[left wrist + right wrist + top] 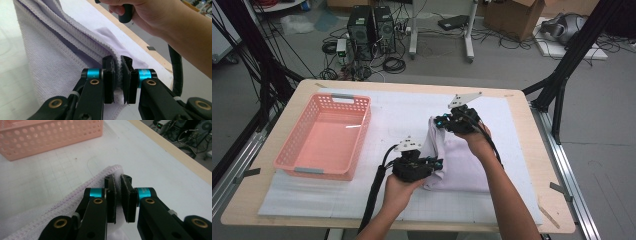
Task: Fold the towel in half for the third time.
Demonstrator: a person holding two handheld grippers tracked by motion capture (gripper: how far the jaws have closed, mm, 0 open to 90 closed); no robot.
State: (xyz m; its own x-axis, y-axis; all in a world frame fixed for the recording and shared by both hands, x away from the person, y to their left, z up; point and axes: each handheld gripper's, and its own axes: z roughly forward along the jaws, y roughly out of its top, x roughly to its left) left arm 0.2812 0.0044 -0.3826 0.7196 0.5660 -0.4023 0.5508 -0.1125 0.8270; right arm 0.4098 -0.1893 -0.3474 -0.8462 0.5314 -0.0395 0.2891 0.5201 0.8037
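A pale lilac towel (459,160) lies folded on the white mat, its left edge lifted. My left gripper (438,163) is shut on the near corner of that edge; in the left gripper view the hem (75,32) is pinched between the pads (109,75). My right gripper (438,122) is shut on the far corner, and the right gripper view has the towel's stitched edge (80,190) clamped between its pads (111,192). Both grippers hold the edge a little above the mat. A pink basket (324,137) stands empty to the left.
The white gridded mat (397,112) covers most of the wooden table (532,150). Past the far edge, on the floor, are computer towers (371,30), cables and a cardboard box (512,15). A black frame leg (562,75) stands at the right.
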